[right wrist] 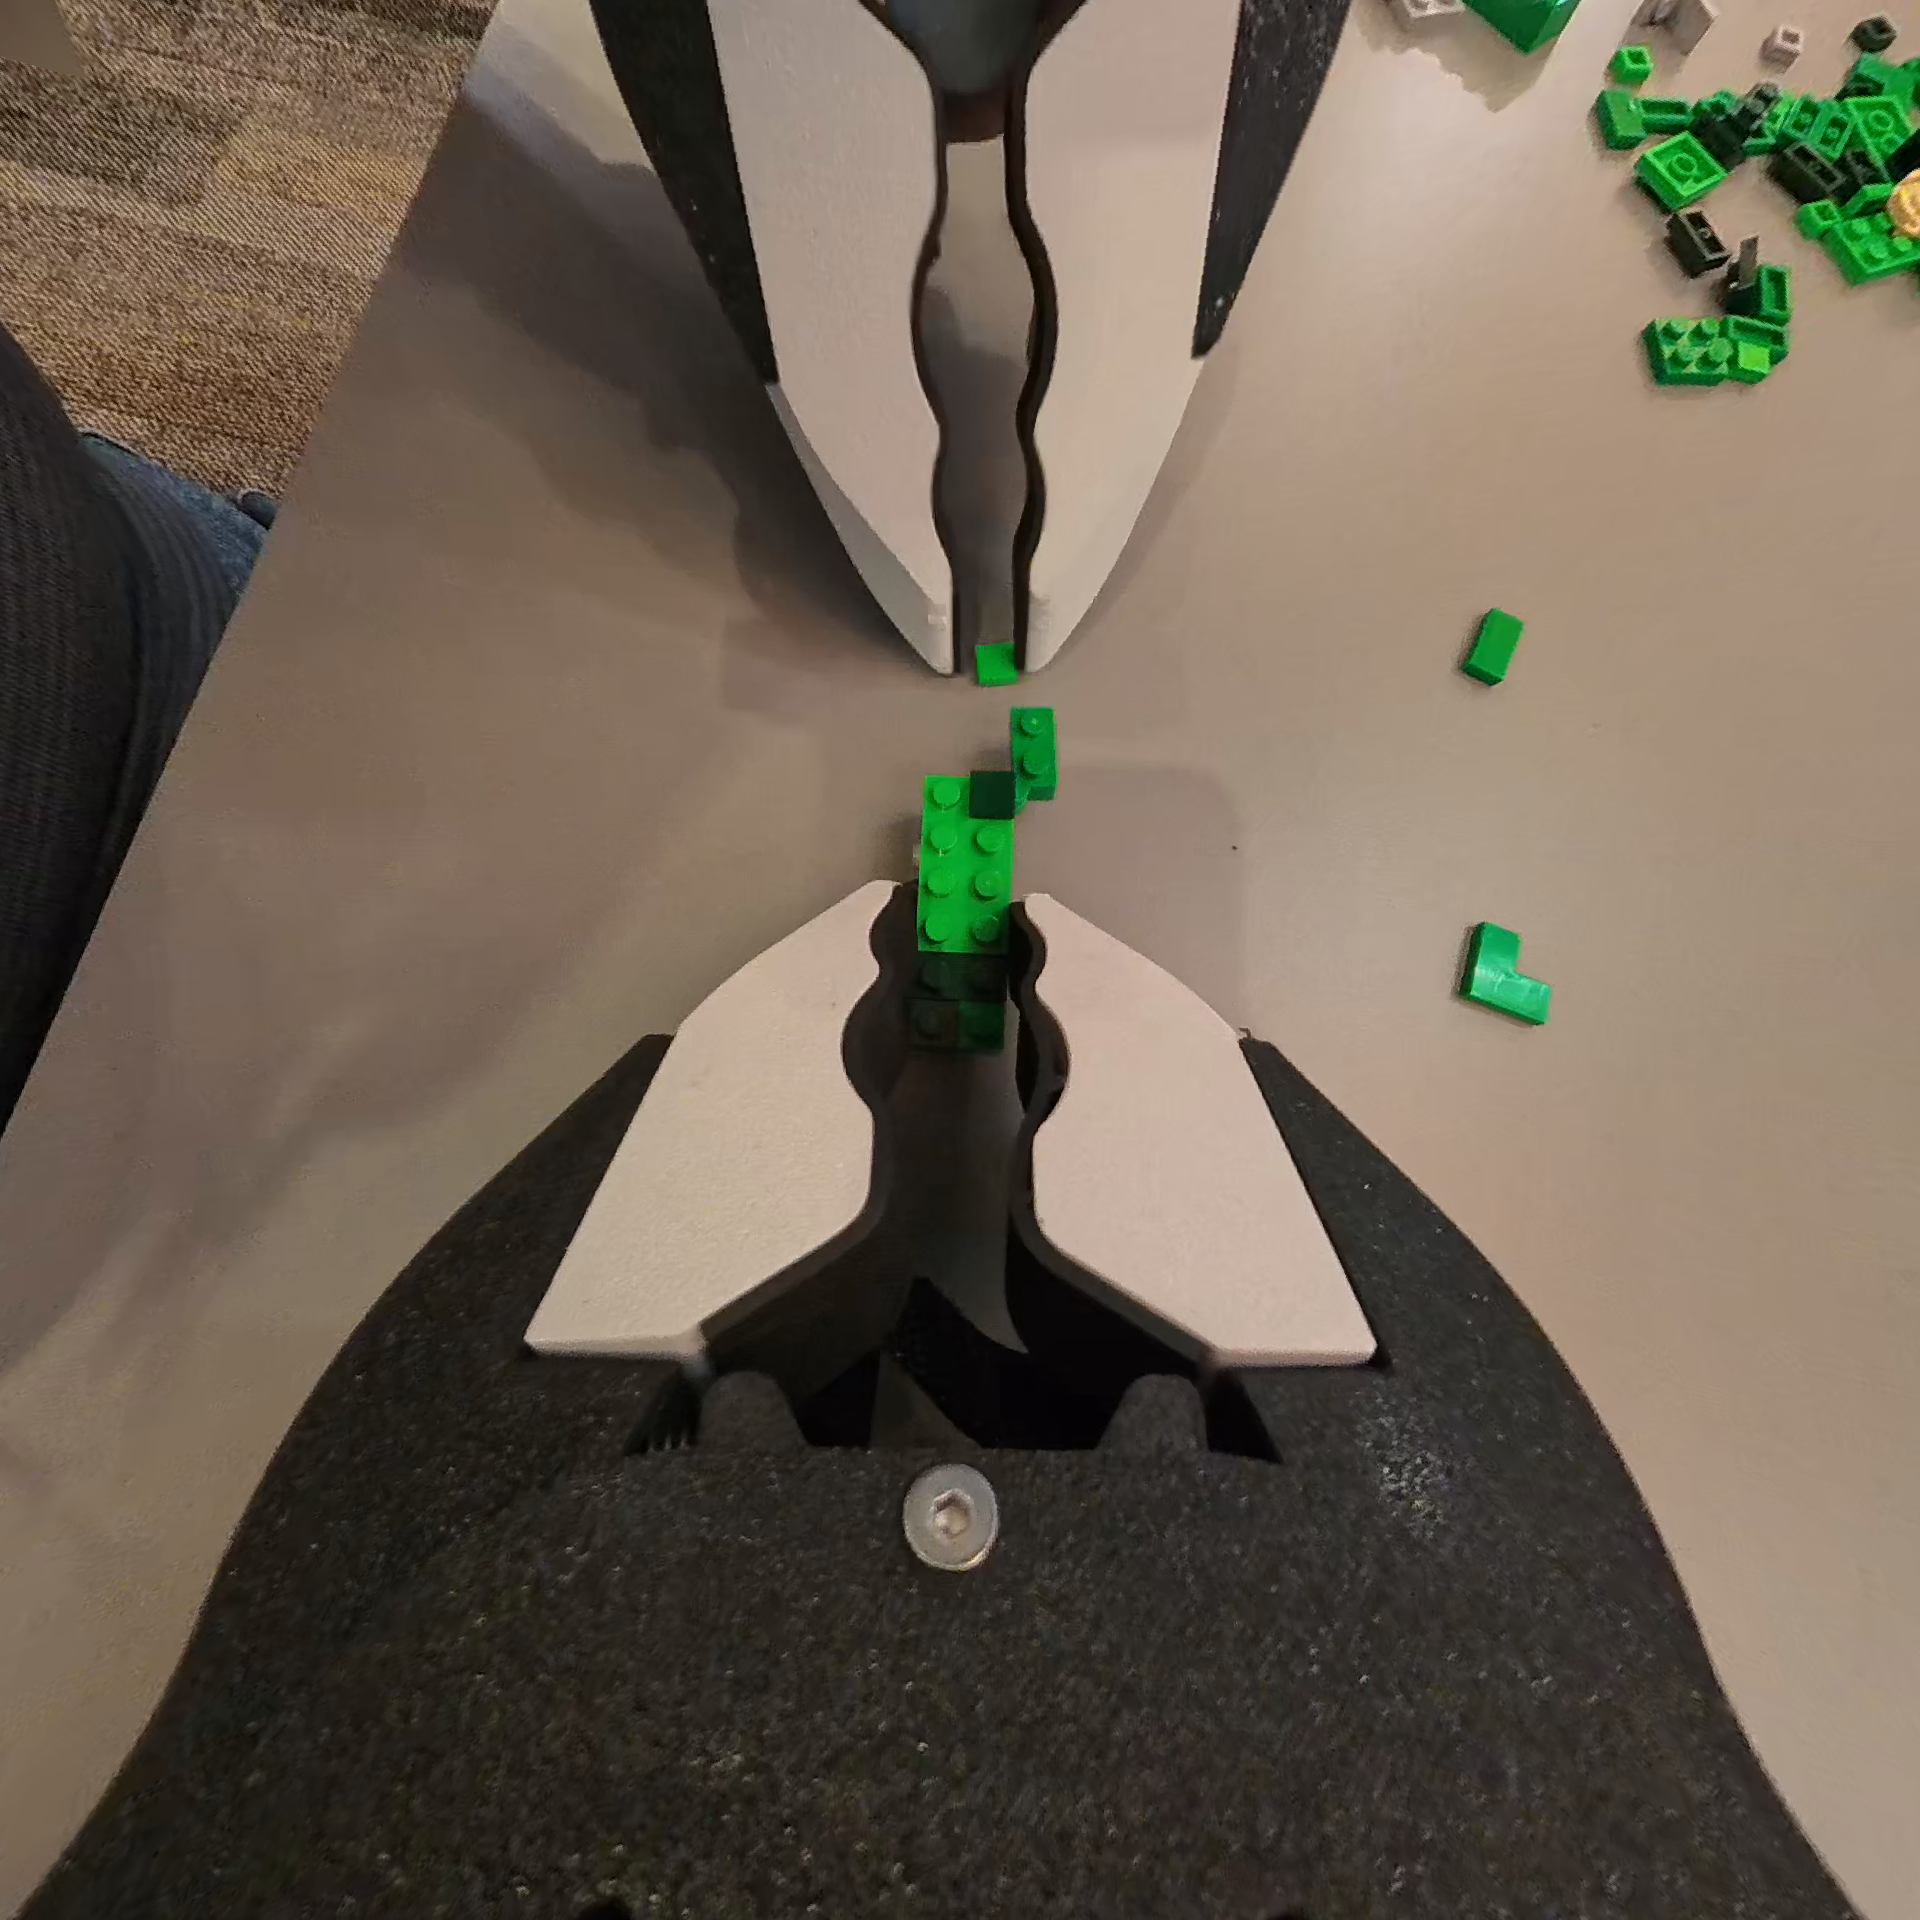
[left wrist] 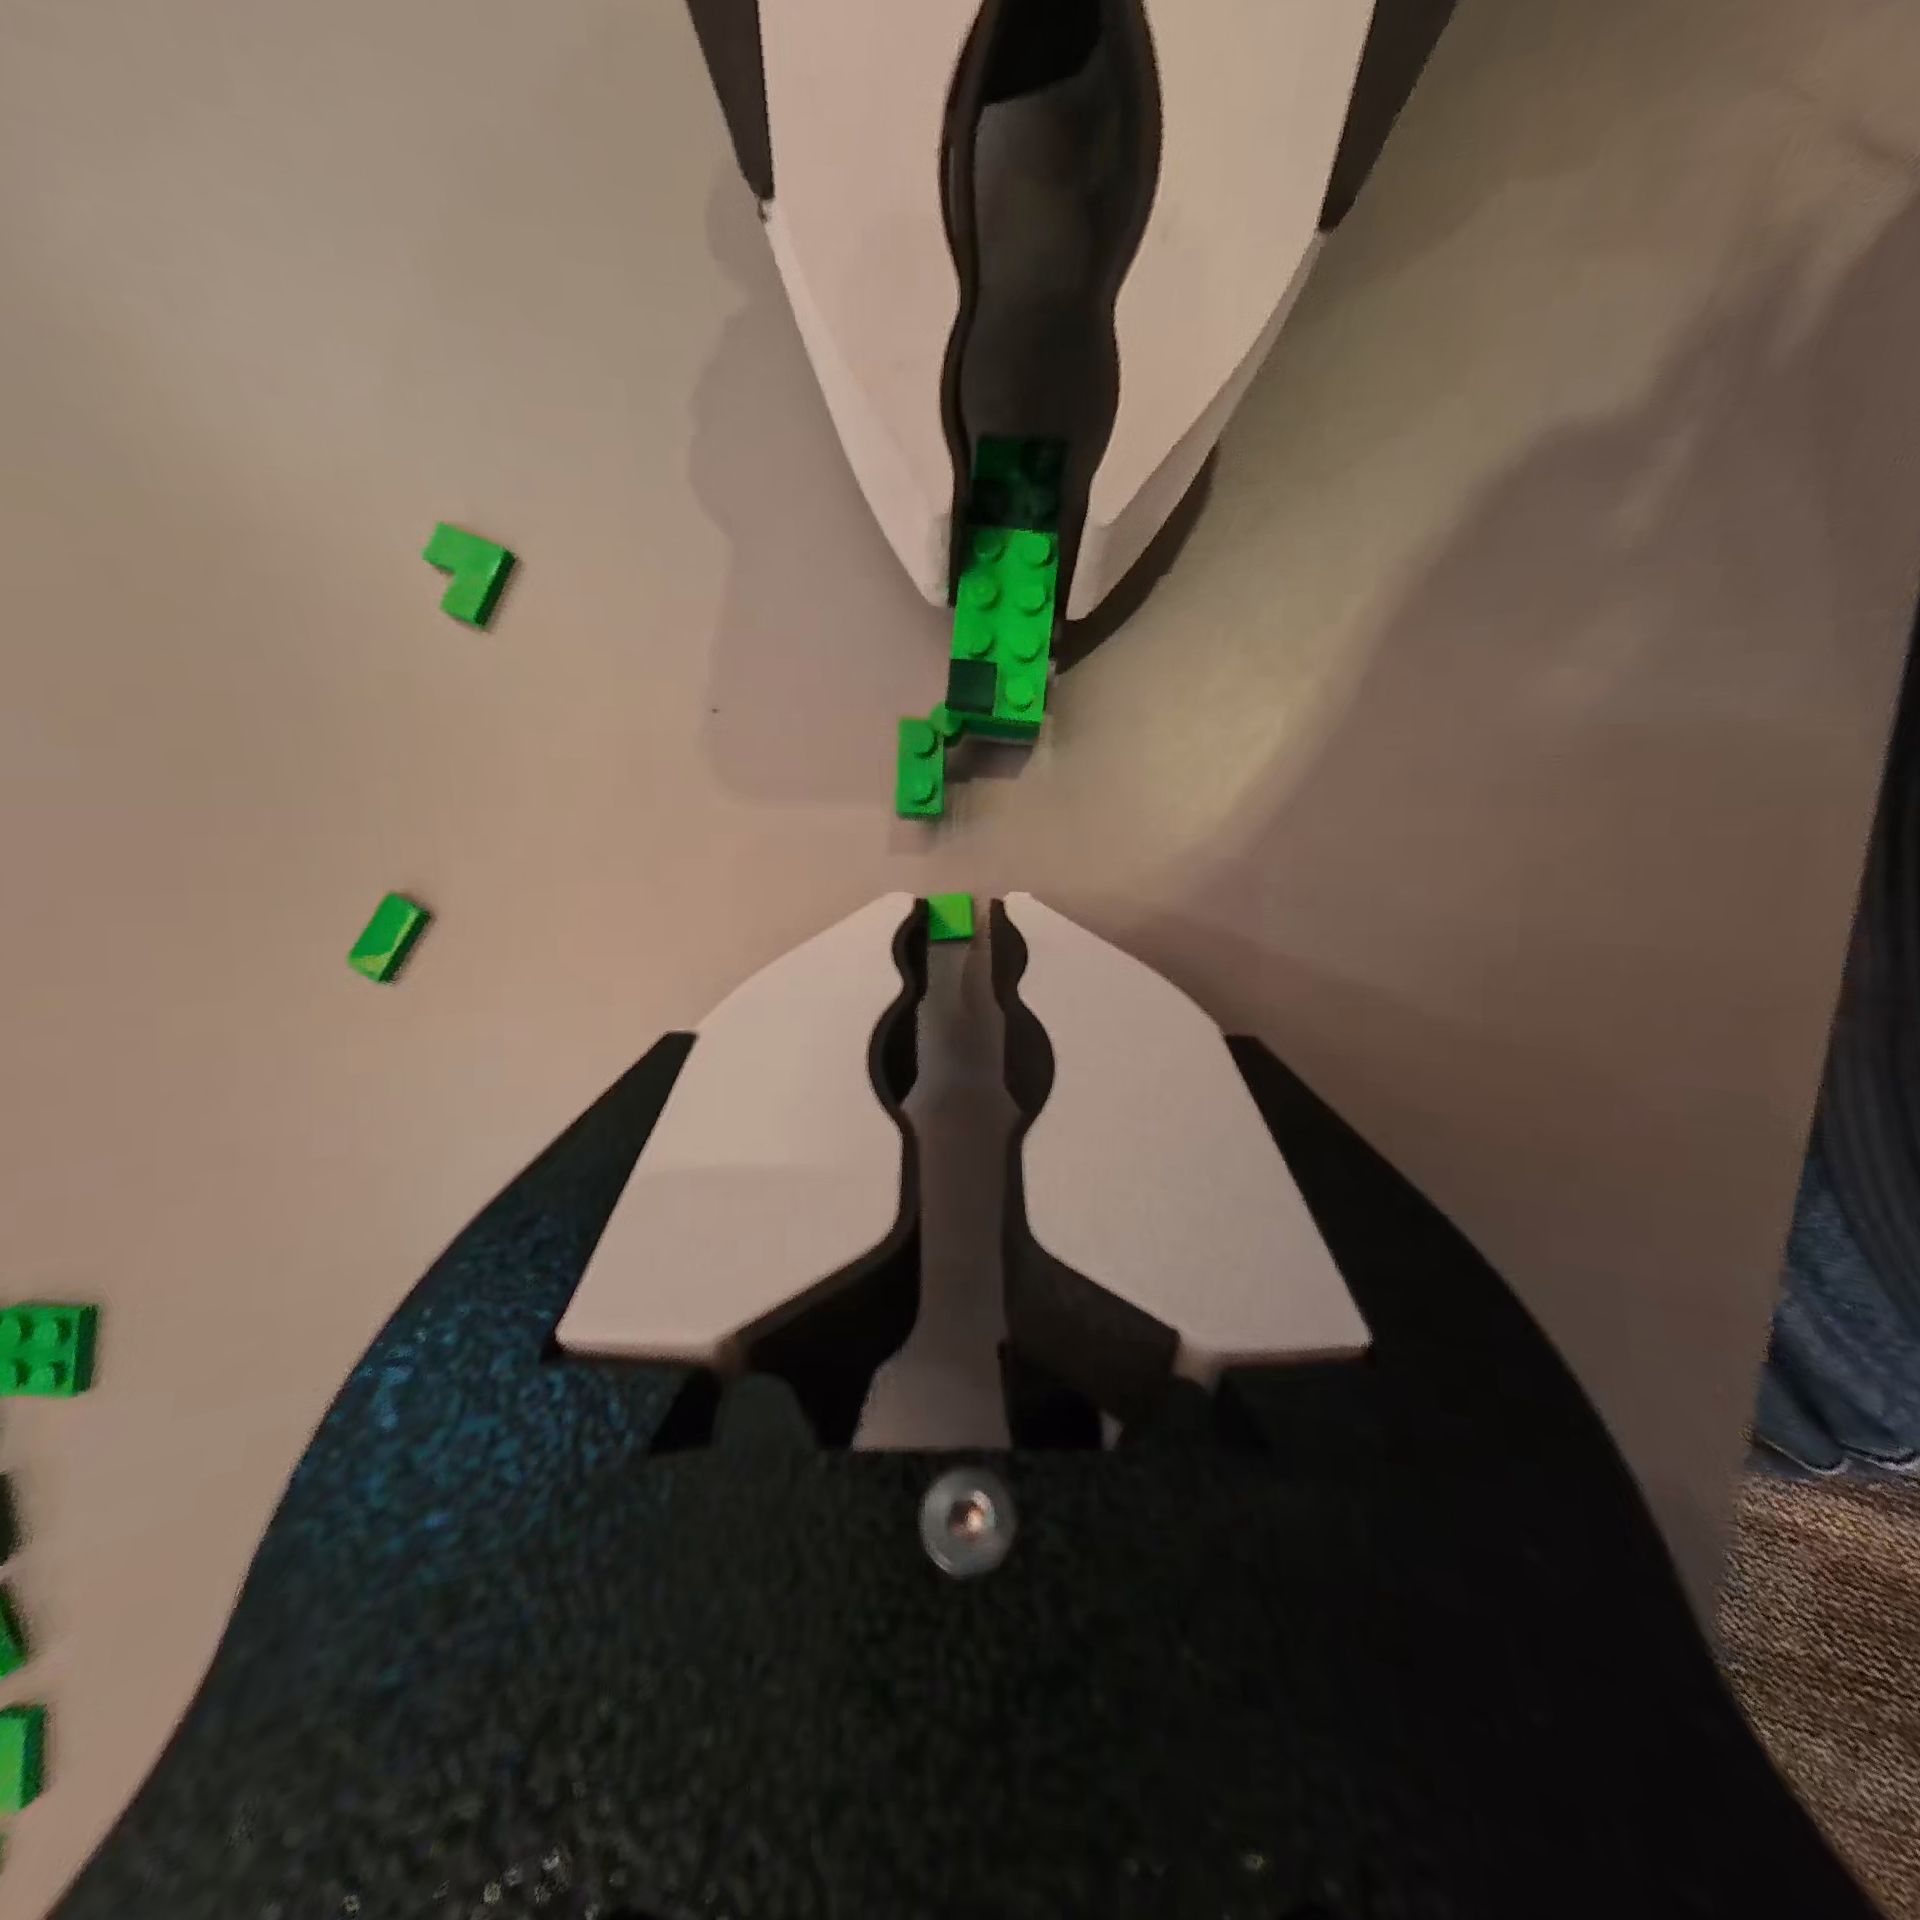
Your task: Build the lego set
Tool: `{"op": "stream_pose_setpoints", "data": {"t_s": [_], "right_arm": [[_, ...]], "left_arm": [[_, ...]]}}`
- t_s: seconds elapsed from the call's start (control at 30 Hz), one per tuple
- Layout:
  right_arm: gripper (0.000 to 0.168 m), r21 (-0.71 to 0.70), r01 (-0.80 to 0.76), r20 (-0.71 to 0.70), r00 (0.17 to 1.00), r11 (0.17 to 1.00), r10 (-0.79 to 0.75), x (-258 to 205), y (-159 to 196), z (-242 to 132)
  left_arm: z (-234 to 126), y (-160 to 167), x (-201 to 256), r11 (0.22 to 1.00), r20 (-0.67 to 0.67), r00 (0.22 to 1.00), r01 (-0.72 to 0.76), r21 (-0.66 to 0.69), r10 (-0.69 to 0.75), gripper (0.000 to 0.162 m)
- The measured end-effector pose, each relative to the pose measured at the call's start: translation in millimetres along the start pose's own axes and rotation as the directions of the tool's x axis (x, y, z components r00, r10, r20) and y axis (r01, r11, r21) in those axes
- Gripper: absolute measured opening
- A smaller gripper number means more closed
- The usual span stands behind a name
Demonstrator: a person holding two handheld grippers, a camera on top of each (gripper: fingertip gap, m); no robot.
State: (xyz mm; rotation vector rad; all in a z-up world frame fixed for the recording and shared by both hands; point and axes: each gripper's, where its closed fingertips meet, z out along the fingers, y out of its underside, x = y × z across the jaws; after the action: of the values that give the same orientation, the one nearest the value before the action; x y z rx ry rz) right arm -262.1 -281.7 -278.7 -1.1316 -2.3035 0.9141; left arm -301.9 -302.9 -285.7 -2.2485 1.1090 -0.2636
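Note:
A green lego assembly (right wrist: 961, 862) of stacked studded plates, with a dark green tile (right wrist: 992, 792) and a small green plate (right wrist: 1032, 750) hanging at its tip, is held just above the table. My right gripper (right wrist: 961, 894) is shut on its near end. My left gripper (left wrist: 953, 904) is shut on a small green tile (left wrist: 951, 920). The two grippers face each other tip to tip, and a short gap separates the tile from the assembly (left wrist: 1003, 623). The left gripper (right wrist: 989, 665) and right gripper (left wrist: 1010, 608) also show in each other's views.
On the beige table (right wrist: 1351, 520) lie a green L-shaped piece (right wrist: 1504, 977), a flat green tile (right wrist: 1492, 646) and a pile of green, dark and grey pieces (right wrist: 1787, 156) at the far right. A green 2x2 plate (left wrist: 47, 1348) lies at the left. The table edge, carpet (right wrist: 208, 156) and a person's leg are on the left.

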Motion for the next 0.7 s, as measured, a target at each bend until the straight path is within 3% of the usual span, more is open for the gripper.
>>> {"op": "stream_pose_setpoints", "data": {"t_s": [0.17, 0.3, 0.5, 0.7], "right_arm": [[0.016, 0.0, -0.01, -0.007, 1.0, 1.0, 0.01, 1.7, 0.3, -0.2], [0.016, 0.003, -0.045, -0.054, 0.998, 0.999, 0.045, 9.7, -0.4, -0.9], [0.016, -0.016, -0.117, -0.177, 0.978, 0.993, 0.113, 24.3, -0.6, 3.8], [0.016, 0.02, -0.211, -0.26, 0.943, 0.977, 0.209, 31.8, -6.4, 7.6]], "left_arm": [[0.8, -2.2, -0.3, 1.0, -0.009, 1.0, 0.002, 0.004, -0.002, 0.007], [-4.8, -17.1, -5.5, 0.998, 0.073, 0.997, 0.004, 0.062, -0.009, 0.007], [-11.3, -29.6, -23.3, 0.968, 0.303, 0.924, 0.191, 0.162, -0.233, 0.007], [-6.3, -31.5, -25.1, 0.93, 0.349, 0.866, 0.297, 0.217, -0.358, 0.007]]}}
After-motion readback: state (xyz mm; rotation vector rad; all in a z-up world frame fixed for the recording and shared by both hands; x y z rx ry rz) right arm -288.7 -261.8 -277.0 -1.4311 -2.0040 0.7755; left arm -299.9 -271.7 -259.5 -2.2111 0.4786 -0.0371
